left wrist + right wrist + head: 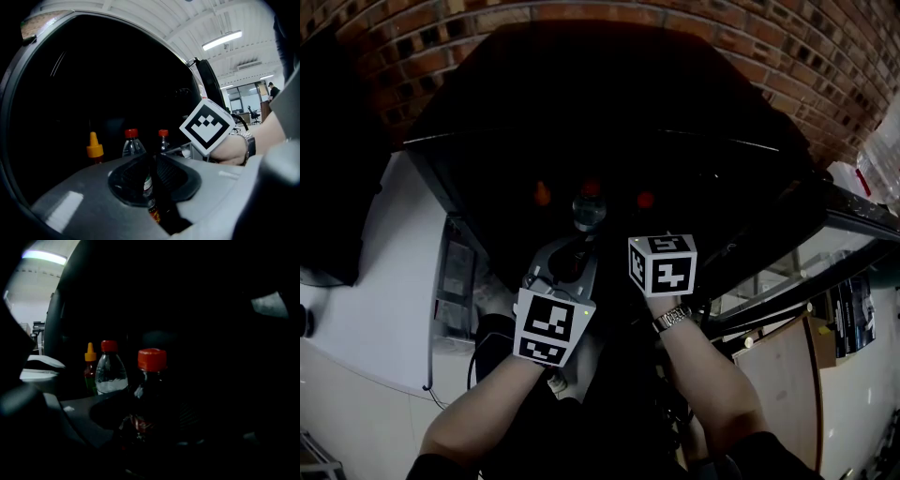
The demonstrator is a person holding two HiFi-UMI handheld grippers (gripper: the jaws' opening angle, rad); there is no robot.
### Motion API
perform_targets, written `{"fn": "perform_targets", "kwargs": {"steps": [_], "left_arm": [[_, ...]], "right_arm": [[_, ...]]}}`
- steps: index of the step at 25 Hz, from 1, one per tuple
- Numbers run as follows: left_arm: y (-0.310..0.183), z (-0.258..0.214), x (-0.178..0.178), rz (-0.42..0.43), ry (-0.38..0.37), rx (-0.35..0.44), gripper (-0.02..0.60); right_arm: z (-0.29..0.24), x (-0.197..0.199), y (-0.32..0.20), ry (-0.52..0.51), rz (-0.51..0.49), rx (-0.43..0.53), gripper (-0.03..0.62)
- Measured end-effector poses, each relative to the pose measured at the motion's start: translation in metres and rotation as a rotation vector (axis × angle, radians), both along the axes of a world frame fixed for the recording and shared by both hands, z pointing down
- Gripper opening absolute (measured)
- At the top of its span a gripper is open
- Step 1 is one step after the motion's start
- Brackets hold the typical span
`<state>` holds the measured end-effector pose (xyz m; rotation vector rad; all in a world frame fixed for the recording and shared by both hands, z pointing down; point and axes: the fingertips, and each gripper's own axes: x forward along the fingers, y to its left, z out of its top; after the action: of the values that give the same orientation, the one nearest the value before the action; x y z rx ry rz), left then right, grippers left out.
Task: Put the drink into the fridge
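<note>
Standing upright between the fingers of the right gripper (150, 425), the drink (149, 394) is seen in the right gripper view as a dark bottle with a bright red screw cap (152, 359). Its contents look almost black, a faint glint is caught on its shoulder, and a band of red label (140, 423) is wrapped round its lower body. The fingers are spread wide and closed against the bottle's sides, so the drink is gripped. It is held inside the unlit mouth of the fridge (609, 112), into which both grippers are reached in the head view.

Behind it and to its left, a clear water bottle (110, 373) with a red cap and a small sauce bottle (90, 369) with a yellow nozzle are stood side by side in the fridge.

The fingers of the left gripper (152, 173) are drawn together until only a narrow dark slit is left. A sliver of printed label is glimpsed in that slit, but what it belongs to cannot be told.
</note>
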<state>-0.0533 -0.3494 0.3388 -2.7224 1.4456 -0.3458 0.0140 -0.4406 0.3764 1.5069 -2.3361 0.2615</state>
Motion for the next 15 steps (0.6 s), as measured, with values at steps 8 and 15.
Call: {"fn": "perform_targets", "kwargs": {"steps": [8, 15], "left_arm": [[-0.0081, -0.0018, -0.0002, 0.011, 0.002, 0.006, 0.034], [-0.0084, -0.0087, -0.0026, 0.02, 0.009, 0.018, 0.032]], "right_arm": [[0.0029, -0.0048, -0.0065, 0.016, -0.022, -0.003, 0.308], [-0.0005, -0.0059, -0.0062, 0.033, -0.016, 0.002, 0.319]]}}
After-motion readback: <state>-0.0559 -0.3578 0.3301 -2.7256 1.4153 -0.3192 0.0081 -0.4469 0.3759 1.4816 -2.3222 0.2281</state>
